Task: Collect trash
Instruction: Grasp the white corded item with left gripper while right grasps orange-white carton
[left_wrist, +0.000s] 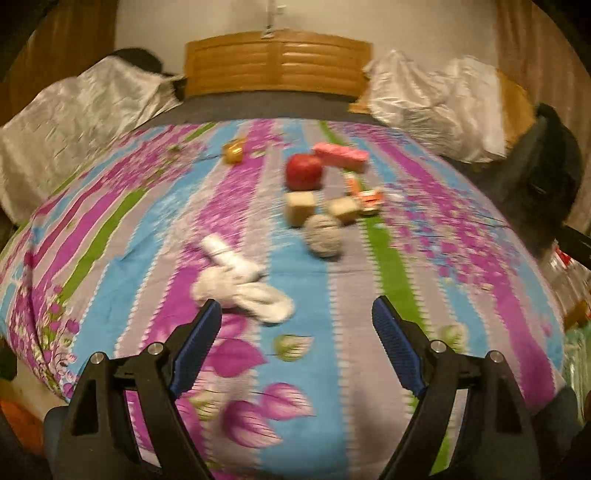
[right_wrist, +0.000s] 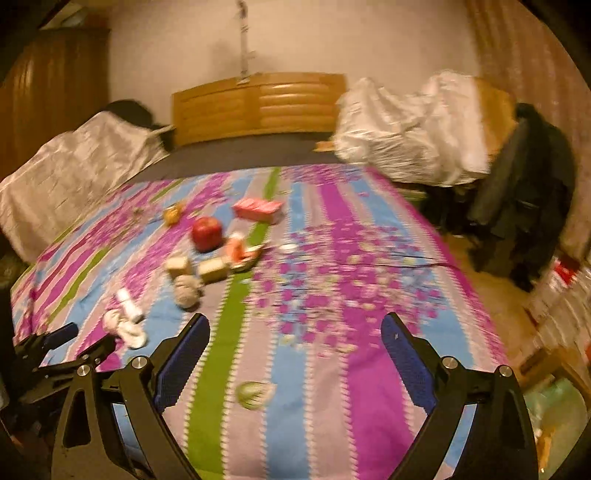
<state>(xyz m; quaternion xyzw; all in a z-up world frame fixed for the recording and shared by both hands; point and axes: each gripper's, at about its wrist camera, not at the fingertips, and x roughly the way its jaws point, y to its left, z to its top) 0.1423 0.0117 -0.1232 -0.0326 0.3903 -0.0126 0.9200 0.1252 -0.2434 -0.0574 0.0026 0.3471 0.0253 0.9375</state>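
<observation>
Left wrist — pink box (left_wrist: 340, 156) closed, contents hidden

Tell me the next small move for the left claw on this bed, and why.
Probably ease the left claw forward and a little leftward onto the crumpled white tissue. Its jaws stand open with nothing between them, and the tissue lies on the bedspread just ahead of its left finger, the nearest trash. The right claw is also open and empty, but farther away.
</observation>
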